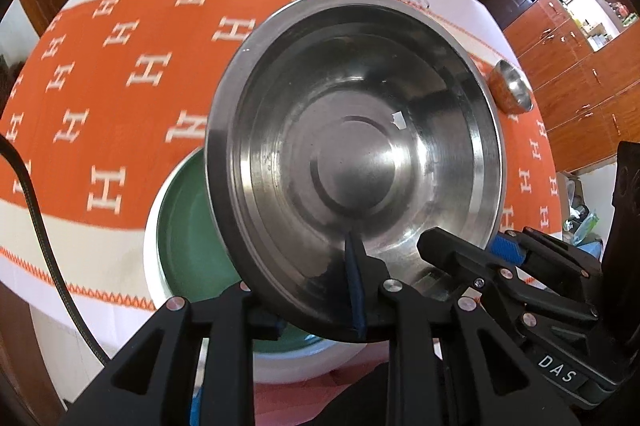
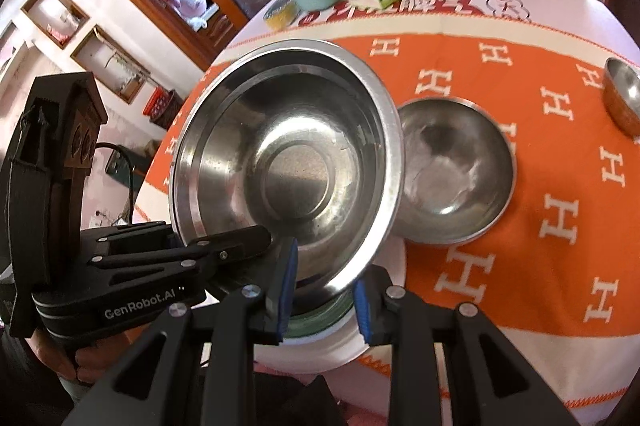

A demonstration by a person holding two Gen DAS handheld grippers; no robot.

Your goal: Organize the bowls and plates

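The large steel bowl point(image 1: 352, 161) is held clear of the counter point(image 1: 120, 73), tilted, with its near rim over a green plate with a white rim point(image 1: 188, 226) that lies on the orange cloth. Both tongs grip this one bowl by its near rim. The left tongs point(image 1: 316, 306) are nearly closed, one blue pad inside the wall and the other finger under the rim. The right tongs point(image 2: 324, 286) are likewise narrow, one blue pad inside the bowl and one outside, pinching the rim.

Just beside the large bowl on the right, a medium steel bowl point(image 2: 456, 169) rests upright on the cloth. A small steel bowl point(image 2: 624, 97) stands further right, well apart from it.

The step in hand appears to be carrying the large bowl to a stacking place; whether that is the green plate below or elsewhere cannot be told.

Recommended procedure:
- Keep both grips on the rim equal, so that the bowl does not swing about one pad.
- Level the bowl before lowering; a tilted rim may strike the plate edge first.
- Centre the base over the target, then lower until it bears fully.
- Release both tongs only once the bowl rests steady.

Steel on glazed ware is likely to slide.
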